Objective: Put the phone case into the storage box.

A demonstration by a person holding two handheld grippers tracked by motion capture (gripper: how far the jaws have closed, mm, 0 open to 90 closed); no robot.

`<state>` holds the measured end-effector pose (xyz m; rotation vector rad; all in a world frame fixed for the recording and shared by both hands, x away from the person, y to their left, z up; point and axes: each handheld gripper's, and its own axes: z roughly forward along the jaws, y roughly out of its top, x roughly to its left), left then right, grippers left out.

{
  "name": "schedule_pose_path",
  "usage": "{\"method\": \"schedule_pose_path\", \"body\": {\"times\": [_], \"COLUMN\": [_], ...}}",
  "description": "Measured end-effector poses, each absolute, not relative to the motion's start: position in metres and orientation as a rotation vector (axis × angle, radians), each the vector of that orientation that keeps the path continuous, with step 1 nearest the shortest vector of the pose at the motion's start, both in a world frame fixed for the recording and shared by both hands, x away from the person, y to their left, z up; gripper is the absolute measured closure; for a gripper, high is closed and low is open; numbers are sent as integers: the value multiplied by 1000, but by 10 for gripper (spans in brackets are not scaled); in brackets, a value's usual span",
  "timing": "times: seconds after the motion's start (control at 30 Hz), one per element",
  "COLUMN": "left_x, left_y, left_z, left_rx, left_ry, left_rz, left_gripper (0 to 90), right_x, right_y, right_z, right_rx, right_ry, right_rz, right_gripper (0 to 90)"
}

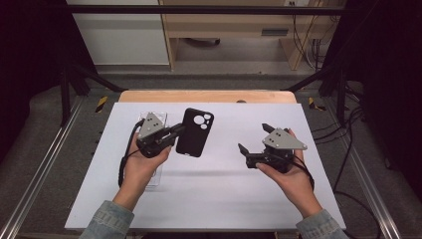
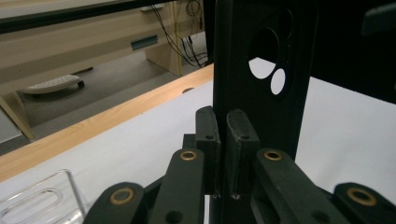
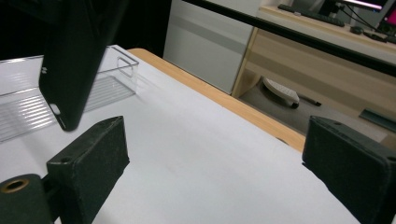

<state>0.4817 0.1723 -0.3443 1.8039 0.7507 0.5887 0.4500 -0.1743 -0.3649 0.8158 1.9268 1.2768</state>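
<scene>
While your left gripper (image 1: 175, 131) clamps the matte black soft-plastic phone case (image 1: 195, 132) by its long edge, keep that pinch firm and the case clear of the white table sheet (image 1: 224, 199), because a thin flexible wall can slip or fold between the pads. Your right gripper (image 1: 253, 138) has its jaws spread wide with nothing between them, well apart from the case; bring it in level and take the opposite edge squarely if you mean to share the hold. The case hangs lifted above the sheet, just beside the clear plastic tray (image 1: 149, 119). It is a slim rectangle with rounded corners and round camera cutouts (image 2: 268, 58) near its far end.
</scene>
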Motion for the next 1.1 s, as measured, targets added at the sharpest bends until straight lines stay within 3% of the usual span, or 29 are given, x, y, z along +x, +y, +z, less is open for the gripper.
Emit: {"method": "schedule_pose_path", "body": {"times": [1.1], "left_x": [481], "left_y": [230], "left_z": [-310], "left_rx": [1662], "left_ry": [811], "left_rz": [709], "left_gripper": [845], "right_x": [425], "right_y": [-221], "right_z": [-399], "right_rx": [945], "right_ry": [1813], "right_rz": [1314], "right_gripper": [60]}}
